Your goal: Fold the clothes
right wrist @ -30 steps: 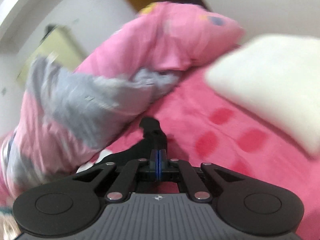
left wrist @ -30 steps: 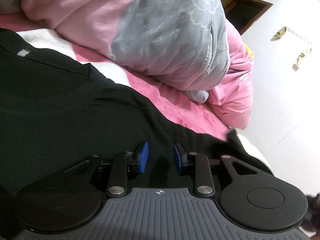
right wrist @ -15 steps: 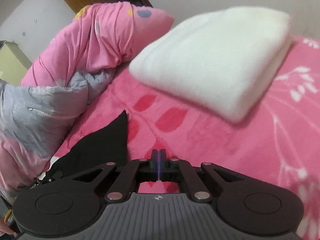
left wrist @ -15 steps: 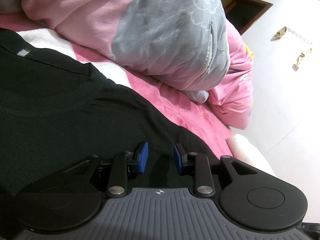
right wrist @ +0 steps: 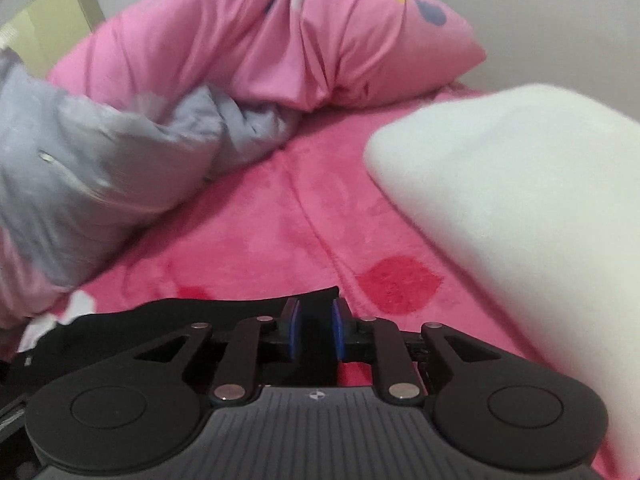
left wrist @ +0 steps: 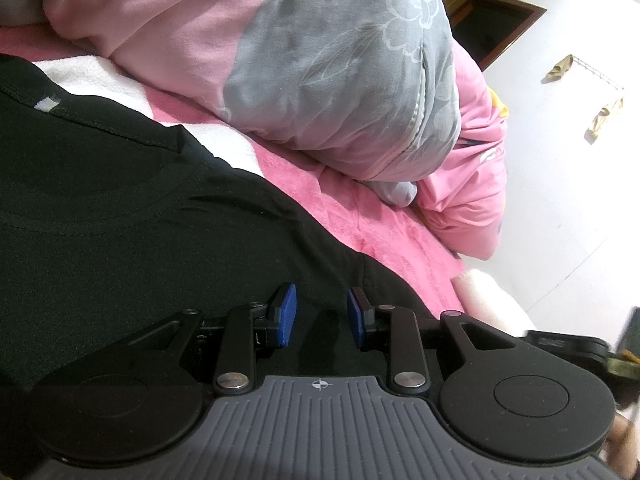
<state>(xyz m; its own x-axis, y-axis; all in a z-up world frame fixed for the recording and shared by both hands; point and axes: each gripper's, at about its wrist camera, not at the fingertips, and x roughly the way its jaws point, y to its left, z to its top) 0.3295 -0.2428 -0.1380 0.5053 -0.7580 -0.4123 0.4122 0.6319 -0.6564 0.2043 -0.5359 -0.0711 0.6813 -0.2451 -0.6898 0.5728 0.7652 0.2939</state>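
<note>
A black T-shirt (left wrist: 120, 240) lies flat on a pink bed cover (left wrist: 380, 232), its collar with a small white tag (left wrist: 48, 103) at the upper left. My left gripper (left wrist: 322, 316) rests low over the shirt's shoulder. Its blue pads stand apart with only the flat cloth under them. In the right wrist view the shirt's sleeve edge (right wrist: 224, 308) lies on the cover. My right gripper (right wrist: 315, 328) is on that edge, and its jaws are opening with black cloth showing in the gap. The right gripper's body (left wrist: 560, 344) shows at the lower right of the left wrist view.
A bunched pink and grey quilt (left wrist: 320, 60) runs along the far side of the bed, and shows again (right wrist: 100, 160) on the left. A folded white blanket (right wrist: 520, 200) lies to the right. White floor (left wrist: 560, 160) lies beyond the bed's edge.
My right gripper swung in low onto the sleeve edge and its pads have parted from shut. The raised sleeve tip beside the left gripper is gone. The left gripper has not moved.
</note>
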